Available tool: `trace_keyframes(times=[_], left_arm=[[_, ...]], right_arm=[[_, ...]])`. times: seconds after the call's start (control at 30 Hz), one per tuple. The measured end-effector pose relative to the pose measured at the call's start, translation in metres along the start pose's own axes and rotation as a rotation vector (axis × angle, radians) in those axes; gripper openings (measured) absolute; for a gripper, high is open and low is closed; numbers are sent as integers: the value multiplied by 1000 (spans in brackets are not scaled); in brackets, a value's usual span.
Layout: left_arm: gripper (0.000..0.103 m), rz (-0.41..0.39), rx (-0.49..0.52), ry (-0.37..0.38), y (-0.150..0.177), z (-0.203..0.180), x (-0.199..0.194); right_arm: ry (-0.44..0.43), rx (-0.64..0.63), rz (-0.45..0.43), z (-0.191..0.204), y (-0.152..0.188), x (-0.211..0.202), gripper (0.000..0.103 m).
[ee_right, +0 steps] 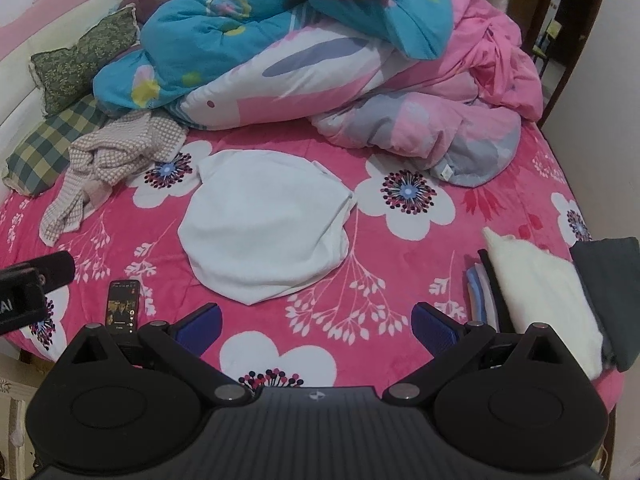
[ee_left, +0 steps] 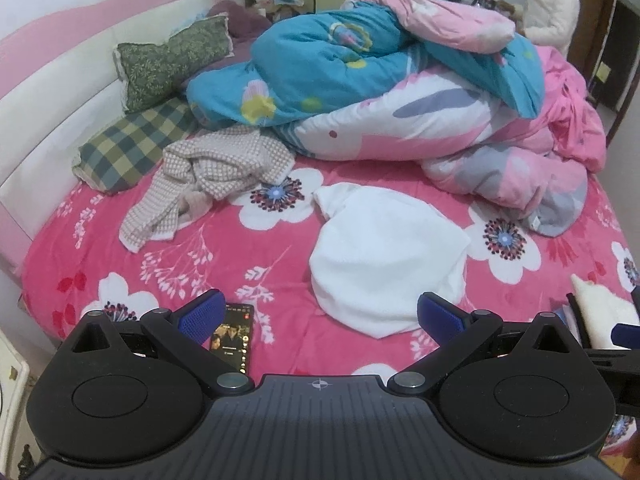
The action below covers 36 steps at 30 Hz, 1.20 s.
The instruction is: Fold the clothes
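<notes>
A white garment [ee_left: 380, 256] [ee_right: 264, 224] lies loosely folded in the middle of the pink flowered bed [ee_left: 248, 256] [ee_right: 400, 264]. A beige checked garment [ee_left: 212, 172] [ee_right: 108, 160] lies crumpled to its left, by the pillows. My left gripper [ee_left: 320, 316] is open above the bed's near edge, nothing between its blue pads, the white garment just ahead of it. My right gripper [ee_right: 318, 322] is also open and empty, short of the white garment. A stack of folded clothes [ee_right: 536, 292] [ee_left: 604, 312] sits at the right, white on top.
A phone [ee_left: 234, 338] [ee_right: 122, 306] with a lit screen lies near the bed's front left edge. Heaped quilts [ee_left: 400, 80] [ee_right: 320, 60] fill the back of the bed. Two pillows [ee_left: 160, 92] lean on the headboard. A person in white [ee_left: 552, 8] stands at the far right.
</notes>
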<state>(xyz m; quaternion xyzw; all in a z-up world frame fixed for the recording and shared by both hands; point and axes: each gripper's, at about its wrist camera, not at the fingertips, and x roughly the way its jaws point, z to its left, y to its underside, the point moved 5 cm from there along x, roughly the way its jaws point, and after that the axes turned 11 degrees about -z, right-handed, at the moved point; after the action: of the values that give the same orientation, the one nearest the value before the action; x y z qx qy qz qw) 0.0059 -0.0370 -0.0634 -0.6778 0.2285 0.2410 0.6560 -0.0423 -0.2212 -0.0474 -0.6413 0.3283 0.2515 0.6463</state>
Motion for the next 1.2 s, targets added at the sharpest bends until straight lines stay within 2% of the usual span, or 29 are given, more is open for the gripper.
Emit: trace_keyframes(times=[0.43, 0.6, 1.2], left_arm=[[103, 23, -6, -56, -1, -4, -3], [103, 29, 16, -55, -11, -3, 3], [103, 63, 25, -49, -18, -4, 16]], right_arm=[[5, -7, 10, 2, 1, 6, 103], [8, -10, 11, 3, -1, 8, 103], [15, -16, 33, -2, -6, 19, 103]])
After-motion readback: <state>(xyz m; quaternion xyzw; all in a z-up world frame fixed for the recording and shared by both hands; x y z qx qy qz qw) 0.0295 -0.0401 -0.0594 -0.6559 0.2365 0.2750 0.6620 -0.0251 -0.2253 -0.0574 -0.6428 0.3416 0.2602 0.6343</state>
